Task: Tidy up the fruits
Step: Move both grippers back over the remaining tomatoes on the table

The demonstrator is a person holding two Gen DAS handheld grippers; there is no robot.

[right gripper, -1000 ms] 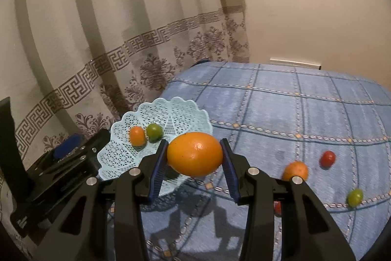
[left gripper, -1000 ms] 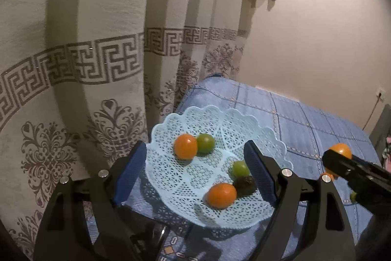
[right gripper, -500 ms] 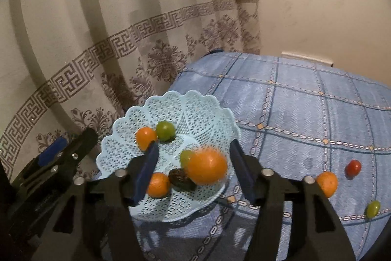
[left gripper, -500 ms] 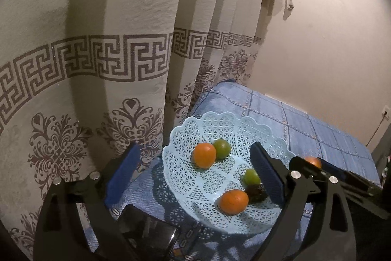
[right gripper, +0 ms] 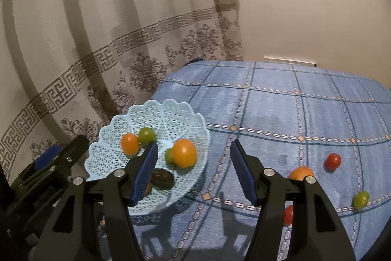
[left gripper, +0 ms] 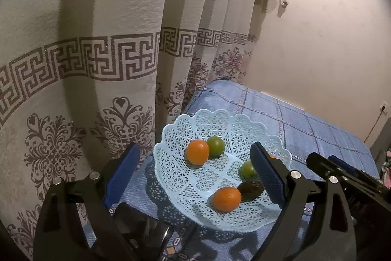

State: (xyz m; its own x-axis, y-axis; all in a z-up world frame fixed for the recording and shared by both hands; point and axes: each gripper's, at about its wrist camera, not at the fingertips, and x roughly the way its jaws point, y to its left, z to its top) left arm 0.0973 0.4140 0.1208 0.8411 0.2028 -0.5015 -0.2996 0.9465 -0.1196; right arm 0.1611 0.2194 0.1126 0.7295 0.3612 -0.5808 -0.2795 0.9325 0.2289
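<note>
- A blue checked cloth [right gripper: 281, 114] covered the surface, with a patterned curtain [left gripper: 97, 60] hanging behind.
- The lace-pattern basket [right gripper: 185, 111] sat at the cloth's left edge, holding six fruits, among them a large orange [right gripper: 184, 156].
- The right gripper [right gripper: 193, 169] hung wide open and empty beside the basket; the left gripper [left gripper: 195, 175], equally spread, held nothing.
- Loose fruit lay to the right, nearer the right gripper: an orange [right gripper: 301, 173], partly hidden by its finger, closest.
- Two red tomatoes [right gripper: 332, 161] and a green fruit [right gripper: 361, 199] lay farther out, with nothing in the way.

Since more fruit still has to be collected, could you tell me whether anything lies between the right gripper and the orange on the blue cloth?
Nothing visible does. The right gripper is open and empty, and the orange lies on bare cloth to its right, partly hidden behind the gripper's own finger.
</note>
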